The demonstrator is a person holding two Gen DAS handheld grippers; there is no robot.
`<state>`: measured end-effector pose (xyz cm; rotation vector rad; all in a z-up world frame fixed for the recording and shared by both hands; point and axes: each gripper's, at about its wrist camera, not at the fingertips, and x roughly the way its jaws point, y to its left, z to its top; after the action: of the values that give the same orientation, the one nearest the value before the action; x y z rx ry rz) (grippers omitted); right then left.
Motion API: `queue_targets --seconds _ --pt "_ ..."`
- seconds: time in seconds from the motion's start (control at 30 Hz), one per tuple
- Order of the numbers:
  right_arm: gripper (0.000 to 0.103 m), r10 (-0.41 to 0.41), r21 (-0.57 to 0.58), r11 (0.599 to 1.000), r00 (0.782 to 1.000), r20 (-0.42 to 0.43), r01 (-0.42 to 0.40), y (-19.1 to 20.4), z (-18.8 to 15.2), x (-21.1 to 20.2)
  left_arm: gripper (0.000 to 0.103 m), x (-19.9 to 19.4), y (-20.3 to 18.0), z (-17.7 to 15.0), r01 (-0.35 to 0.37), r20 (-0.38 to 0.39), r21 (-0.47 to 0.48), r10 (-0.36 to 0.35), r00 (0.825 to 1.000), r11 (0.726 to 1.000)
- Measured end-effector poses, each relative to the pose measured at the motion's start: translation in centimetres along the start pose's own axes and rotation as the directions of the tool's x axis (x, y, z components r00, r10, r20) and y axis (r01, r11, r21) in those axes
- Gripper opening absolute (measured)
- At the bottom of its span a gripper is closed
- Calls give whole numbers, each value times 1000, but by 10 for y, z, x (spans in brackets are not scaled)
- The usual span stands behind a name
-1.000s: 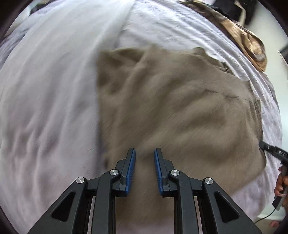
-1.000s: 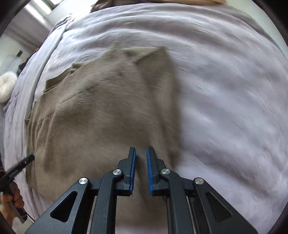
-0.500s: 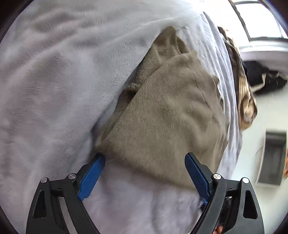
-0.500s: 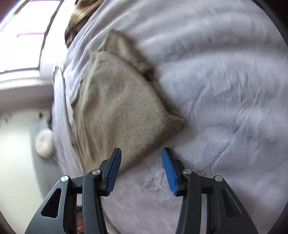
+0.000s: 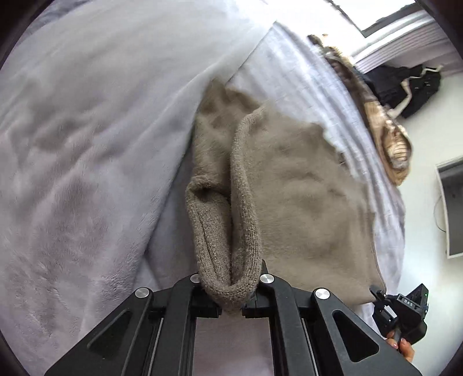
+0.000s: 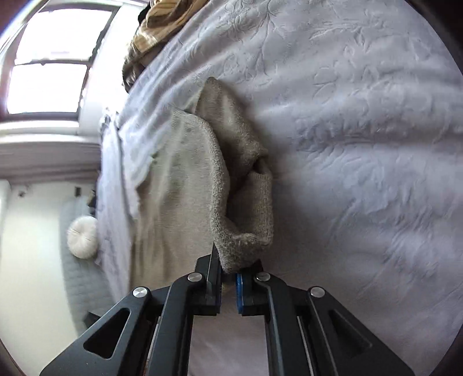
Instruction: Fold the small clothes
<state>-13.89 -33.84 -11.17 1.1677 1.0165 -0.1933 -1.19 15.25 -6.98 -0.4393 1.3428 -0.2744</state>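
Observation:
A taupe knitted garment (image 5: 303, 202) lies on a pale grey-lilac bed cover (image 5: 86, 144). My left gripper (image 5: 230, 292) is shut on a bunched ribbed corner of it, and the fabric bulges over the fingertips and hides the pads. In the right wrist view the same garment (image 6: 179, 188) stretches away to the left. My right gripper (image 6: 230, 274) is shut on its other near corner, a fold of knit pinched between the blue pads. The right gripper's black body (image 5: 402, 315) shows at the garment's lower right edge in the left wrist view, with a person's fingers under it.
A brown patterned cloth (image 5: 385, 130) lies along the far bed edge, also seen as brown patterned cloth (image 6: 156, 26). Dark clothing (image 5: 405, 84) sits beyond it. A white round cushion (image 6: 82, 237) rests on the floor. A bright window (image 6: 49, 57) is at the left.
Both grippers opened wide at the garment's near corners half a second ago. Now each has shut on a corner and the knit is bunched up between the fingers.

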Motion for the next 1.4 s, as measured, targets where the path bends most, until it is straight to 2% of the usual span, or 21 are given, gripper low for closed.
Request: queue_targets --seconds 0.07,0.13,0.2,0.23,0.3,0.37,0.5,0.57,0.6,0.63,0.67,0.7,0.73,0.77,0.83,1.0,1.1,1.2,1.4 --pt "8 -67 -4 998 997 -38 67 -11 2 20 11 13 10 -3 -30 -39 -19 30 999 999" --pt "9 -112 -13 994 991 -75 111 -18 3 35 16 12 20 -7 -62 -45 -35 61 997 997" --pt "9 -133 -18 991 988 -76 132 -15 2 35 23 4 24 -10 -98 -32 -14 97 995 995" --pt "14 -147 -27 989 986 -72 146 -15 -1 30 23 0 26 -11 -120 -29 1 120 992 993" --pt "14 -202 -62 978 976 -77 198 -6 -6 27 23 -7 33 -14 -162 -35 23 162 986 987" --pt "14 -234 -91 970 967 -99 225 5 -16 26 23 -19 43 -18 -161 -43 16 162 986 987" --pt "16 -211 -155 970 962 -172 186 27 -51 28 23 -36 46 -25 -187 -34 48 189 981 981" --pt "28 -172 -178 975 959 -227 133 47 -73 44 23 -43 48 -28 -197 -38 64 199 979 978" --pt "40 -156 -182 977 955 -252 112 57 -83 51 23 -46 49 -30 -206 -39 71 209 977 976" --pt "43 -136 -185 979 950 -280 86 66 -93 62 32 -47 50 -30 -222 -37 78 225 974 972" --pt "43 -113 -188 981 943 -312 56 77 -104 73 47 -49 51 -30 -242 -37 85 246 969 966" --pt "42 -95 -189 981 938 -333 32 73 -122 70 83 -51 53 -31 -264 -30 87 268 963 961" --pt "42 -75 -189 982 929 -363 5 82 -133 81 92 -55 55 -31 -277 -11 84 279 960 957" --pt "42 -64 -188 982 922 -383 -10 90 -140 90 92 -59 58 -31 -283 12 84 283 959 955" --pt "42 -50 -190 981 907 -418 -33 105 -158 110 92 -62 64 -30 -280 3 85 280 960 956" --pt "43 -35 -199 978 885 -464 -66 129 -192 137 92 -67 77 -25 -306 -5 92 308 951 948" --pt "43 -17 -190 978 877 -480 -85 140 -204 148 92 -68 93 -21 -298 -38 60 300 953 953" --pt "43 36 -126 986 878 -478 -109 136 -210 153 92 -67 105 -20 -283 -50 48 285 957 958" --pt "45 141 80 990 899 -415 -118 128 -217 191 92 -76 108 -23 -280 -22 79 283 959 957"
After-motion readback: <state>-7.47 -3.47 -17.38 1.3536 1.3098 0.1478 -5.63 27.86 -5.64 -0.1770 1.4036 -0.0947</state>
